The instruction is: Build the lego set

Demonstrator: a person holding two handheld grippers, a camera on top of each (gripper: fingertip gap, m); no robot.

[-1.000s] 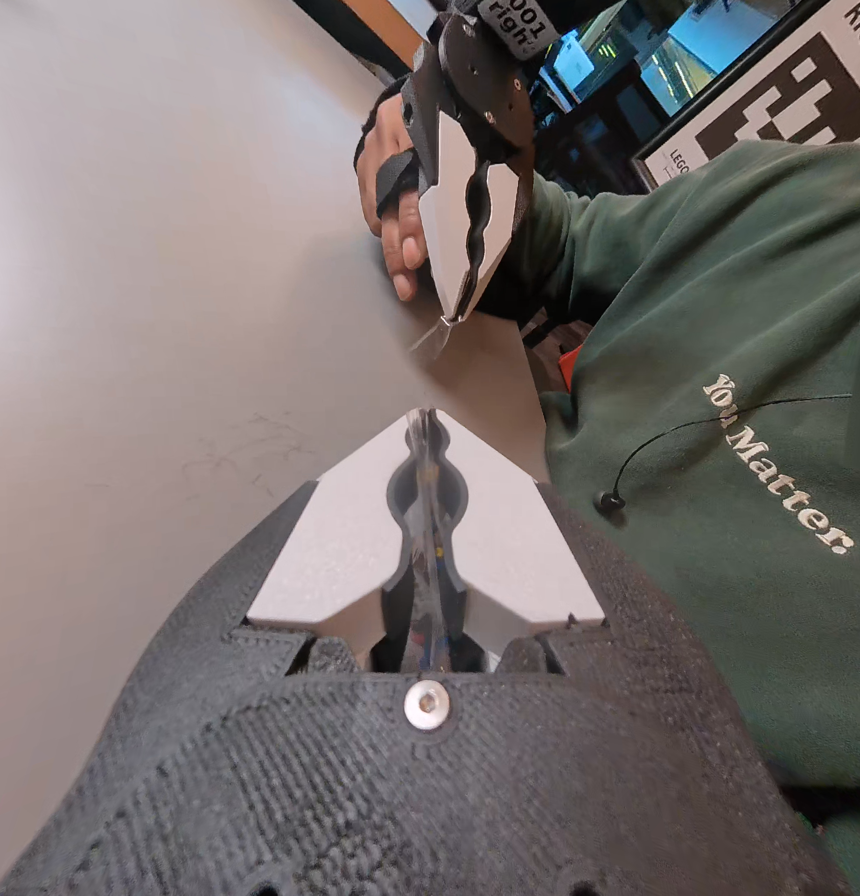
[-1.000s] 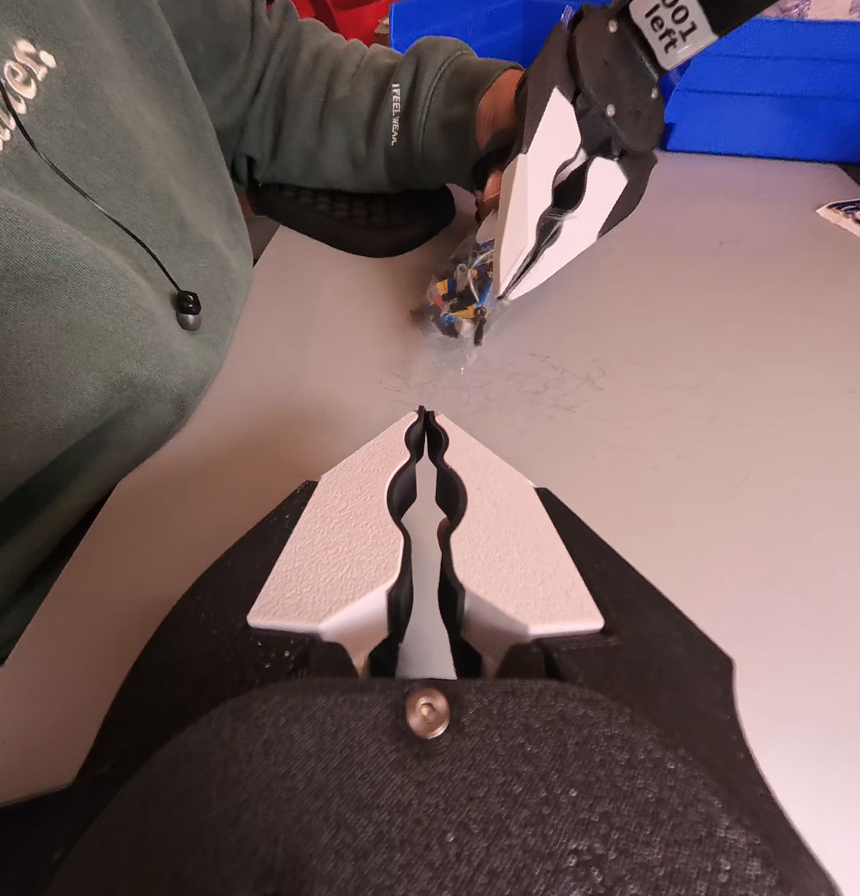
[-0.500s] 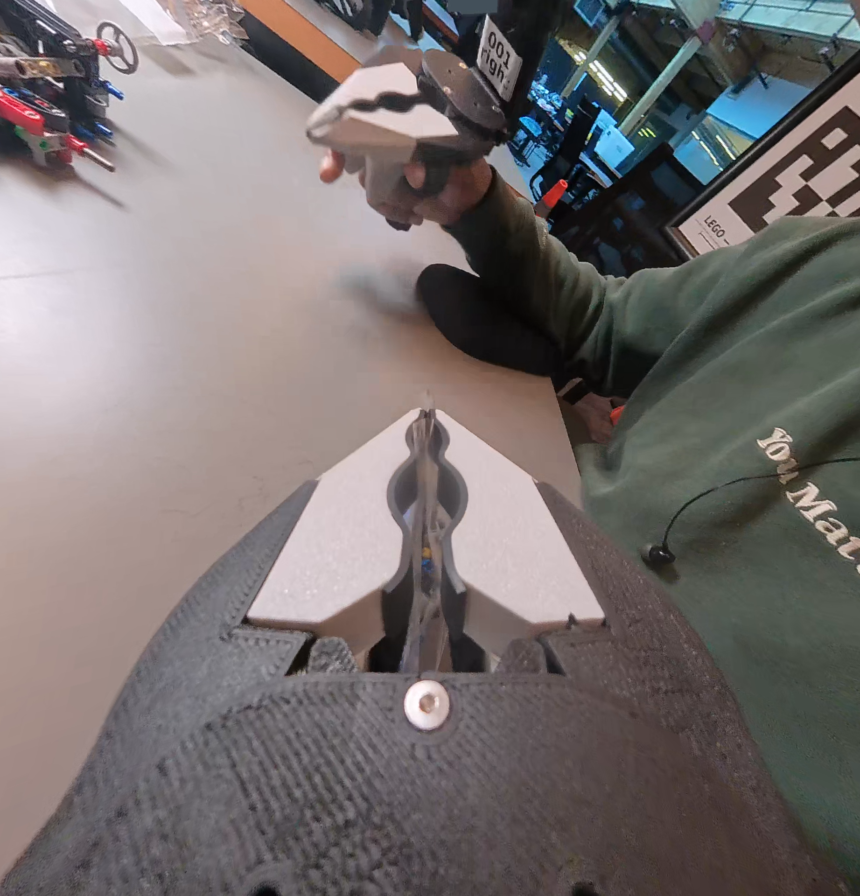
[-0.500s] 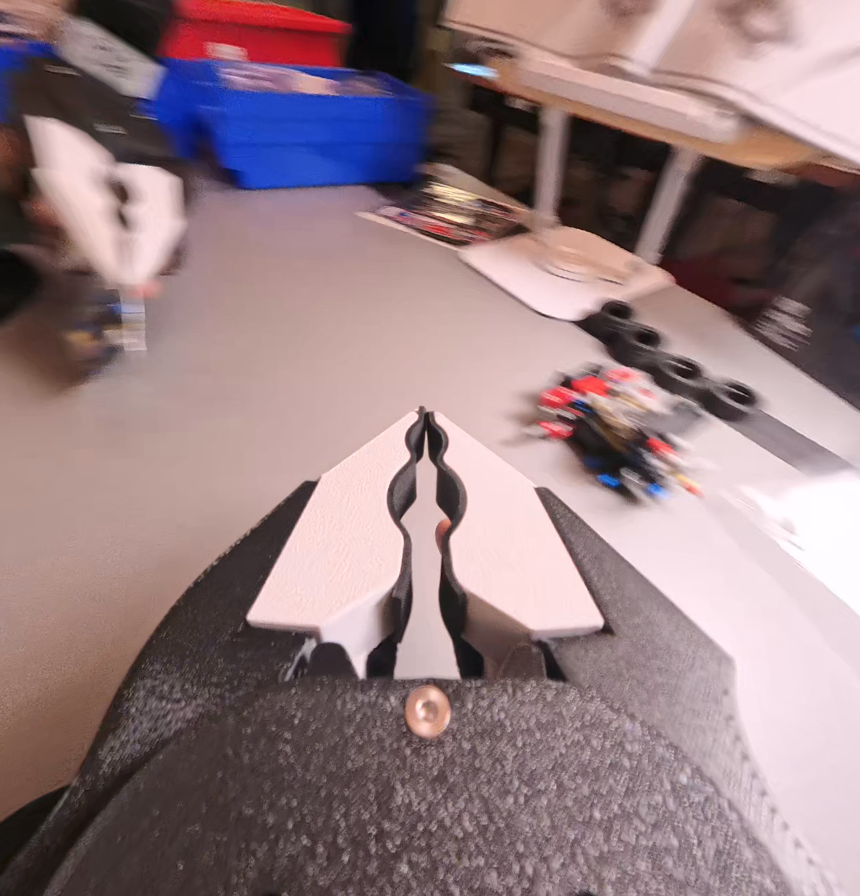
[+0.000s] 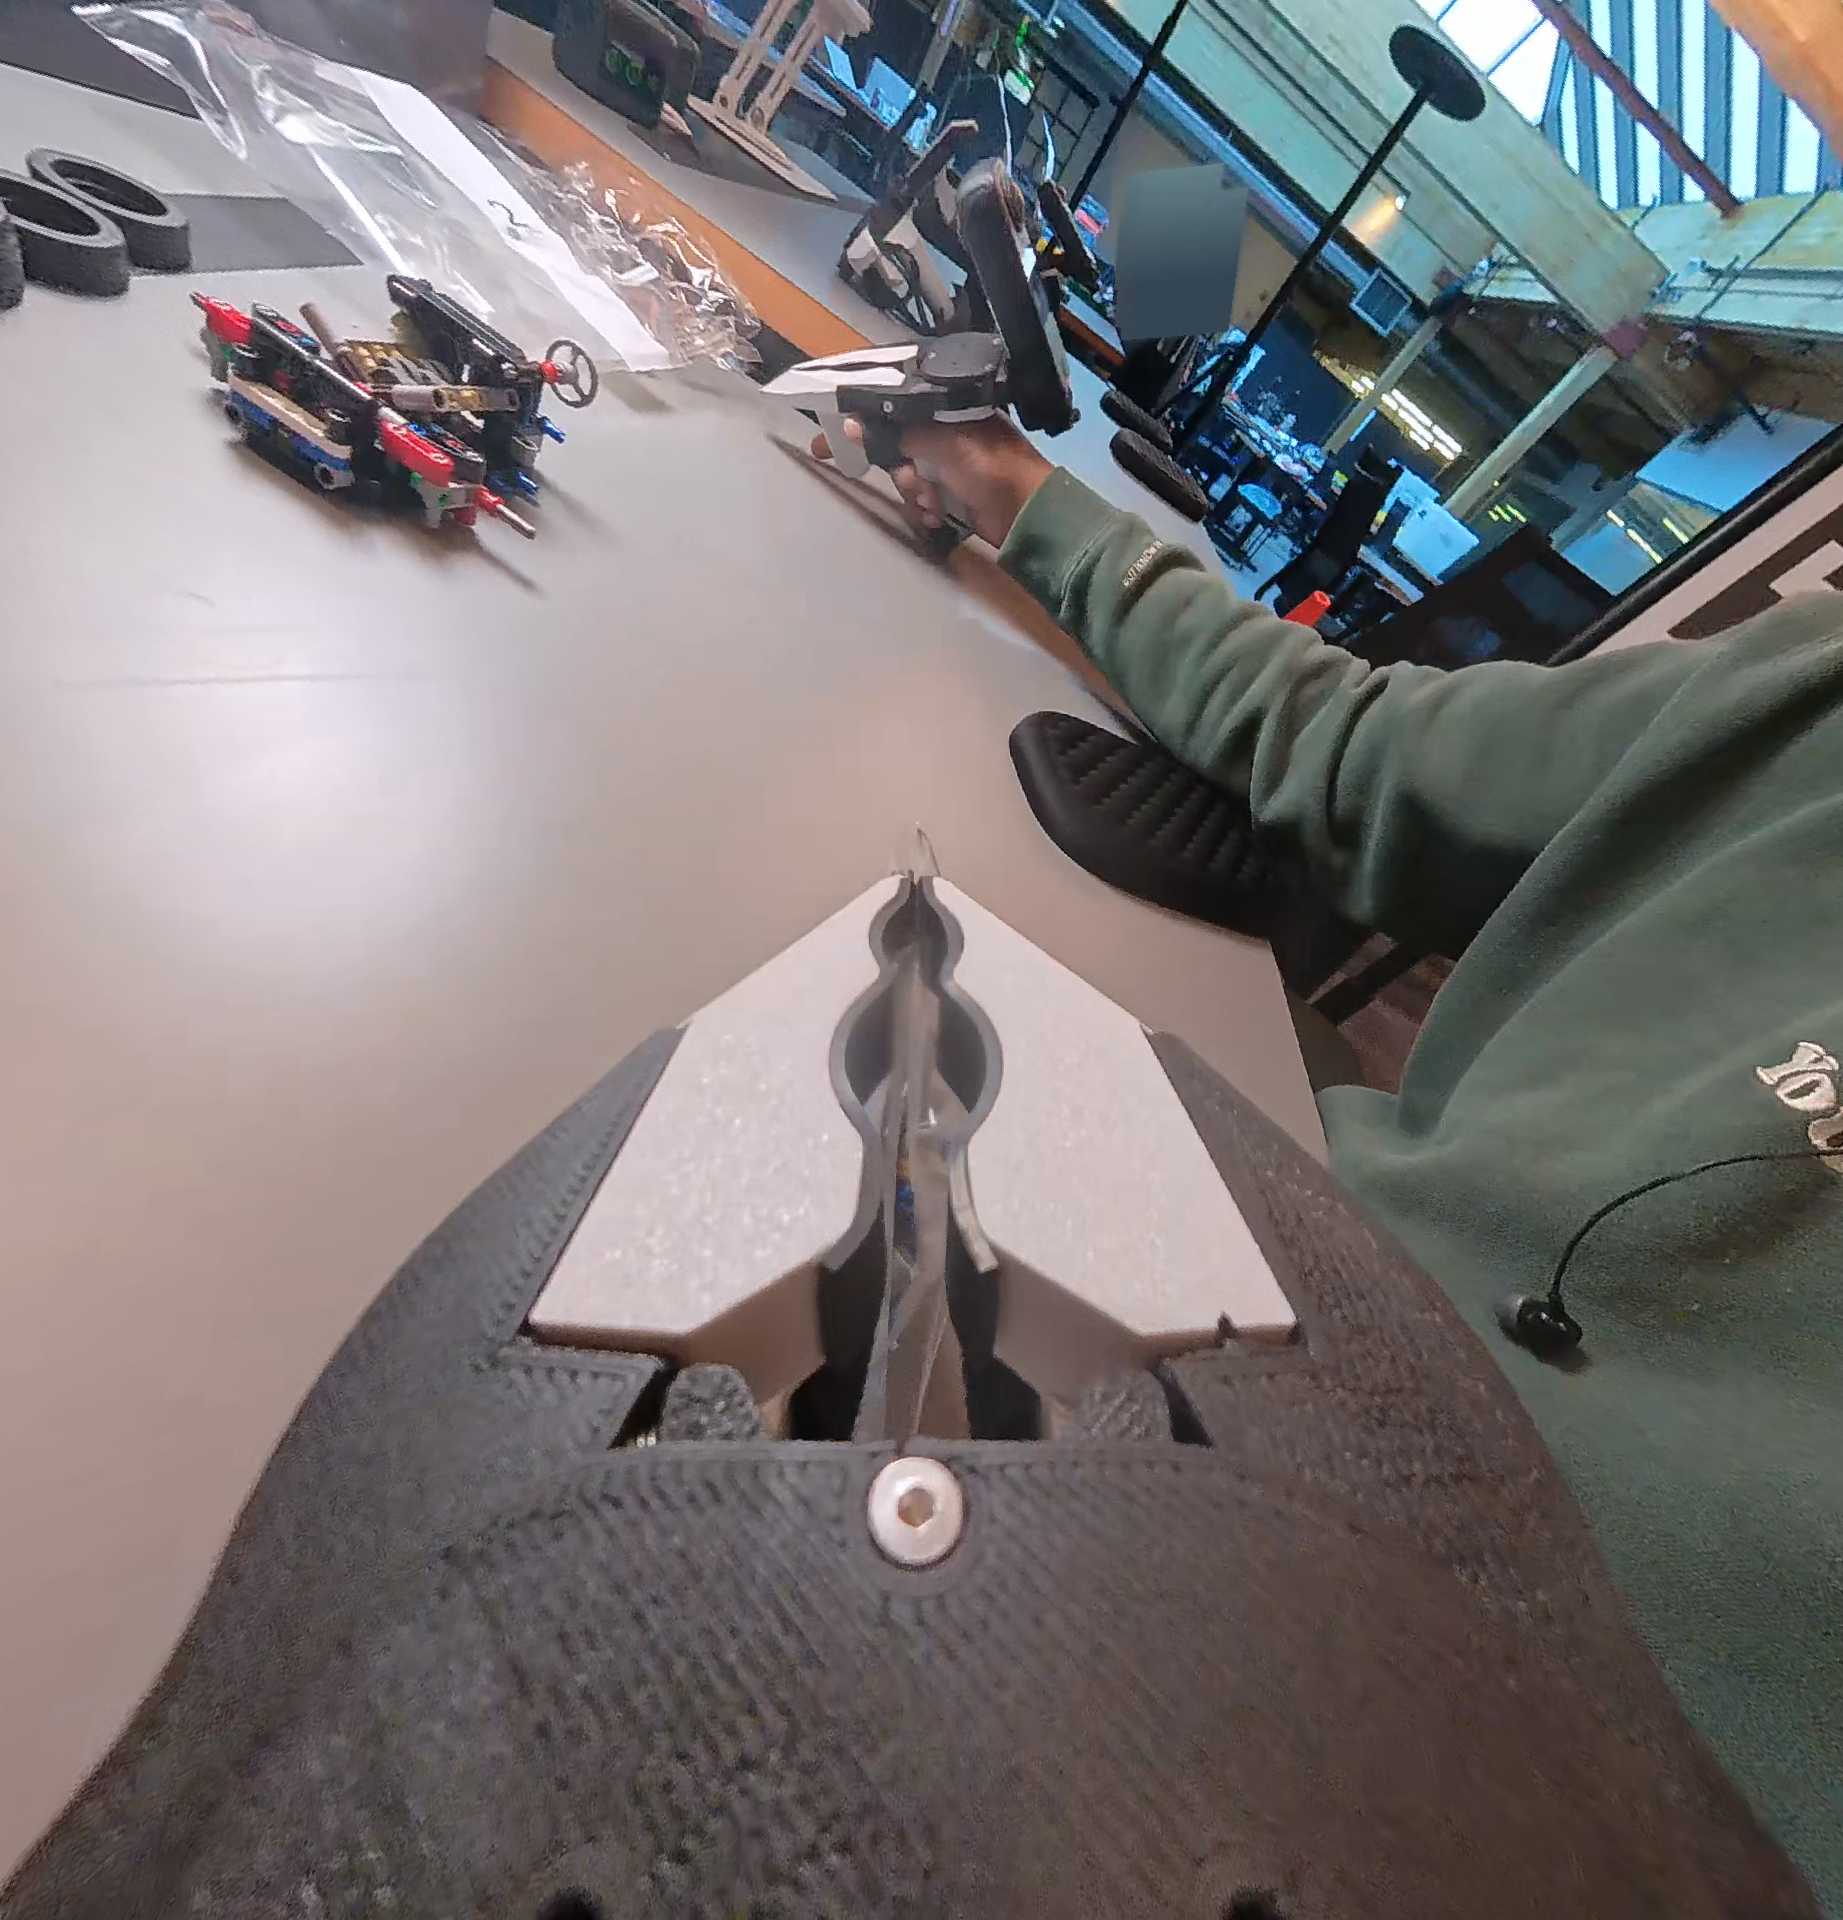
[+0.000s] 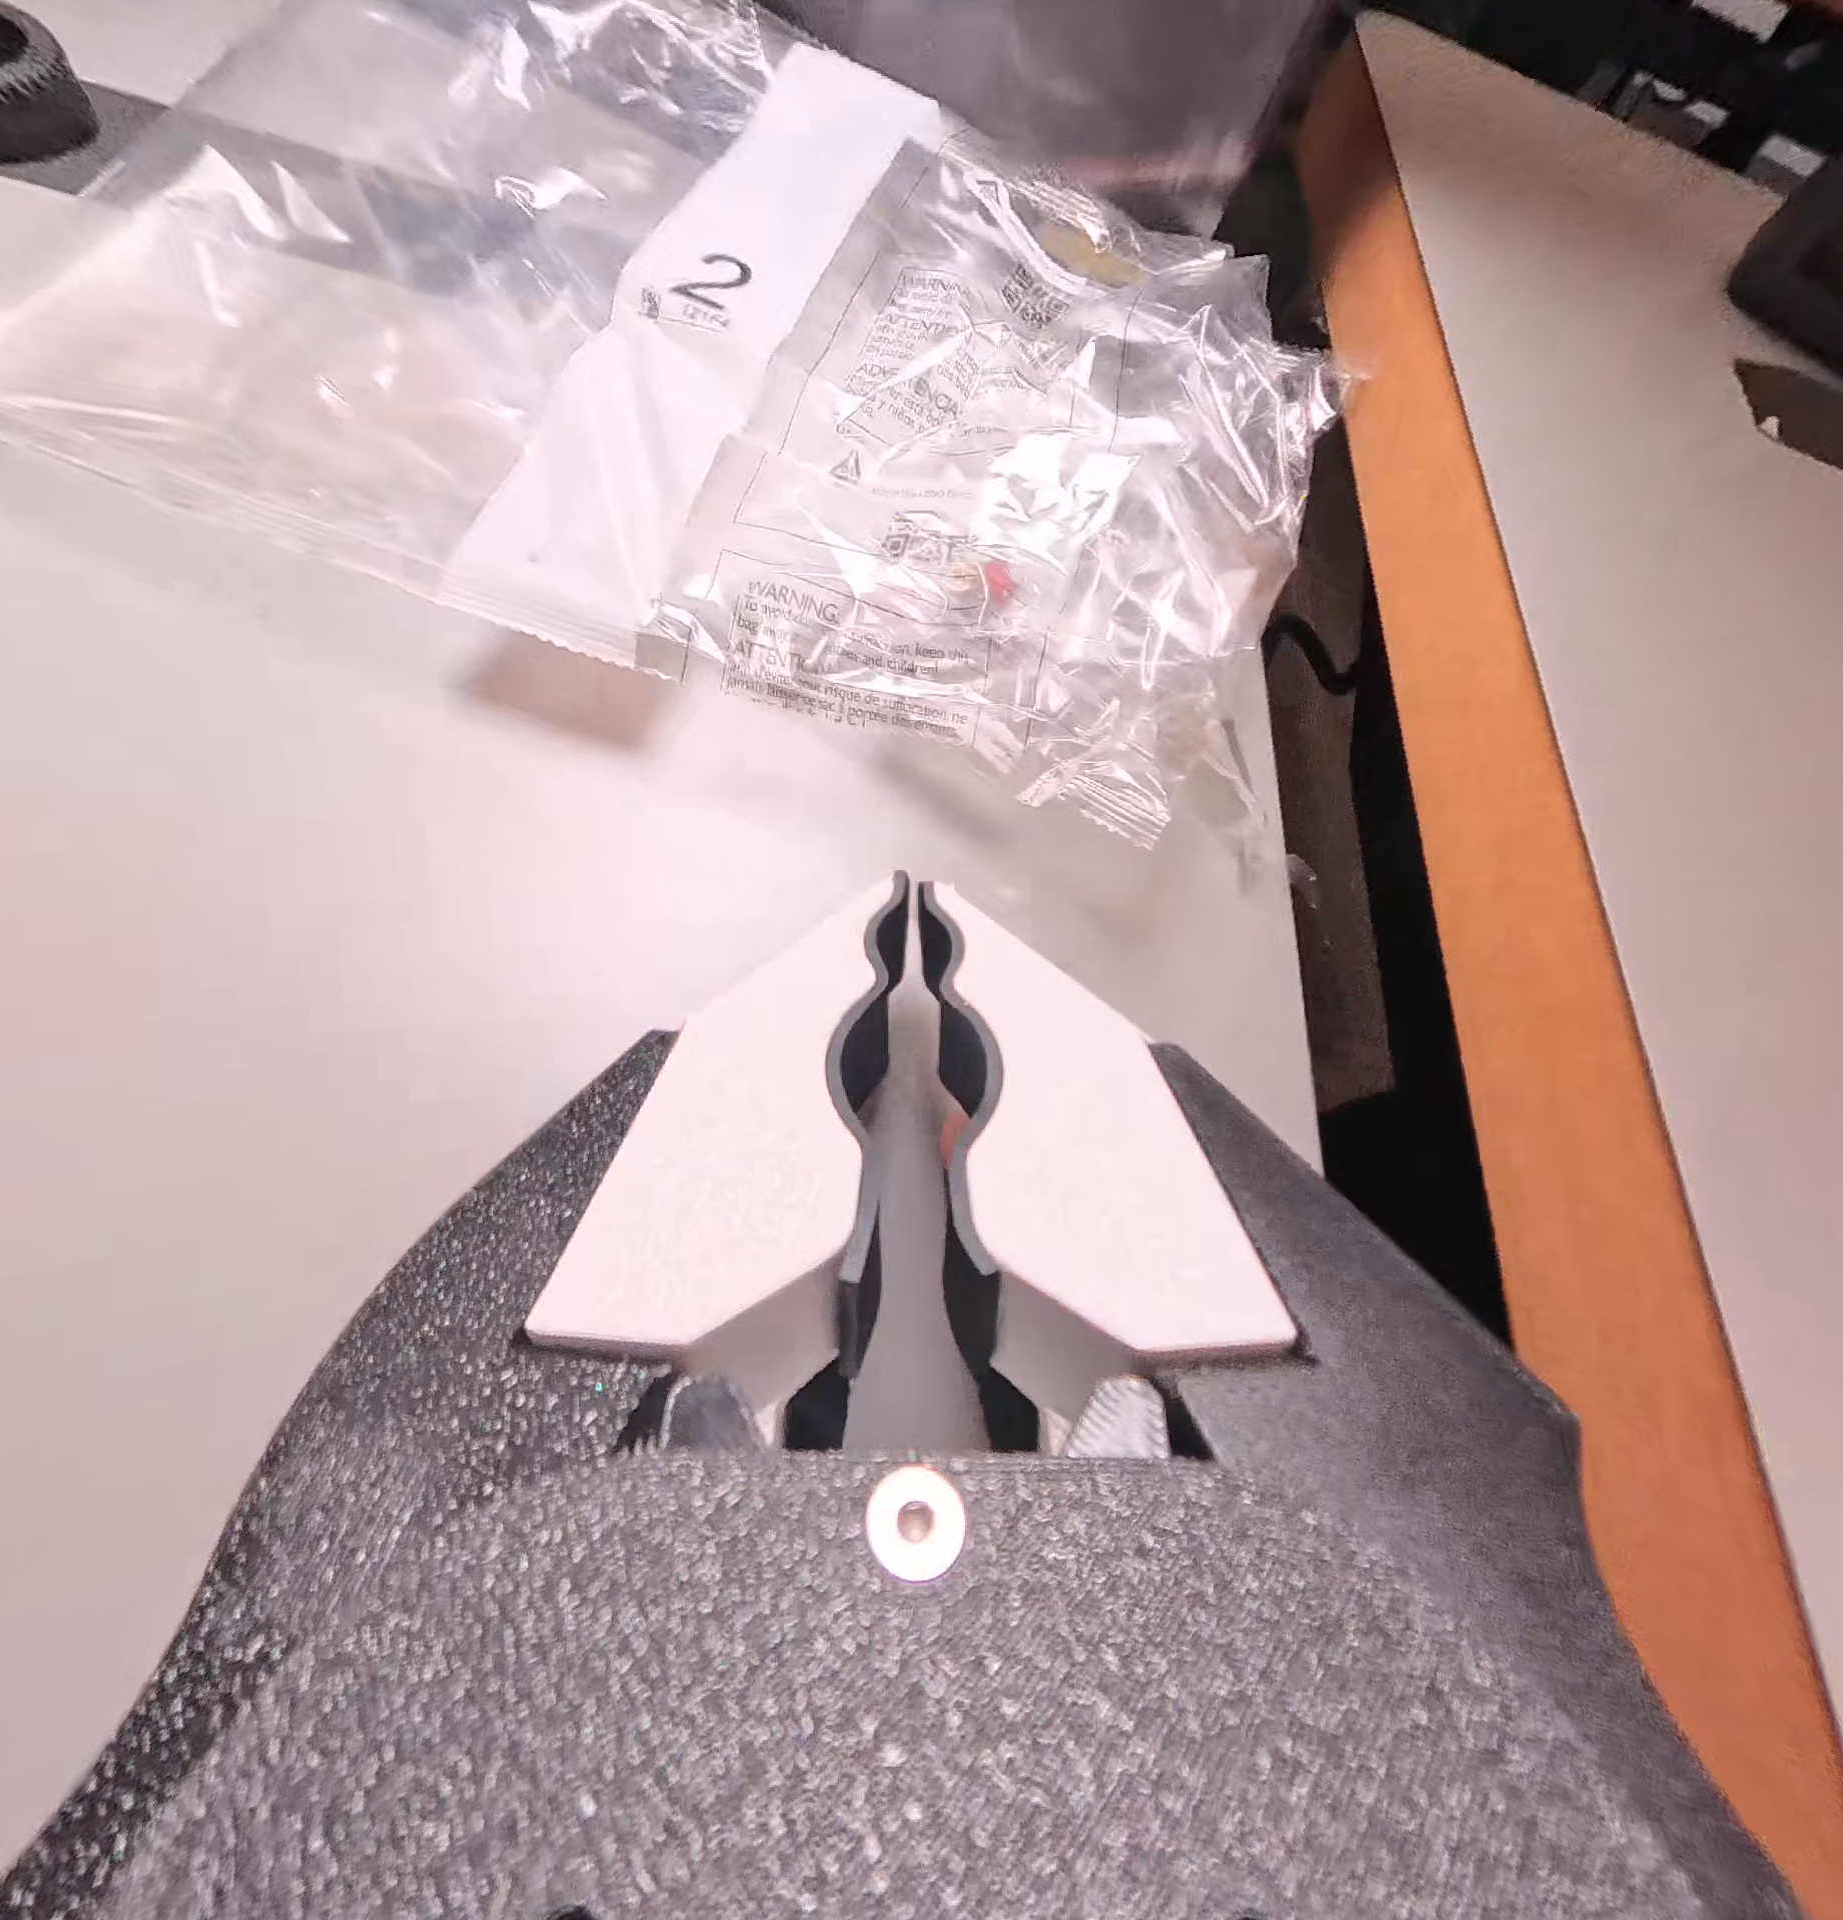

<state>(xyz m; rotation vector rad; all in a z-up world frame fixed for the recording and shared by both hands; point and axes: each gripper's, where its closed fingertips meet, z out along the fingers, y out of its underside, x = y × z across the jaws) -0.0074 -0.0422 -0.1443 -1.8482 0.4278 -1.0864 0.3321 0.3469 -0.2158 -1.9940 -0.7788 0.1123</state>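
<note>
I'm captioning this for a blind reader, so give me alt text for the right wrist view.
The right tongs, closed and empty, point across a pale table toward crumpled, empty clear plastic bags lying near the table's right edge. A white paper packet lies among the bags, and an orange-edged table stands beyond the gap.

**Where my two wrist cameras look**

My left camera sits low over the table [image 5: 273, 831], looking along it past the left gripper [image 5: 915, 883]; my right gripper [image 5: 792, 379] is far off at 12 o'clock, the partly built model [image 5: 377, 416] at 11. My right camera tilts steeply down, close above the crumpled clear bags [image 6: 1000, 436] at 12 o'clock. Both views share those bags [image 5: 626, 260] and the table's far edge
</note>
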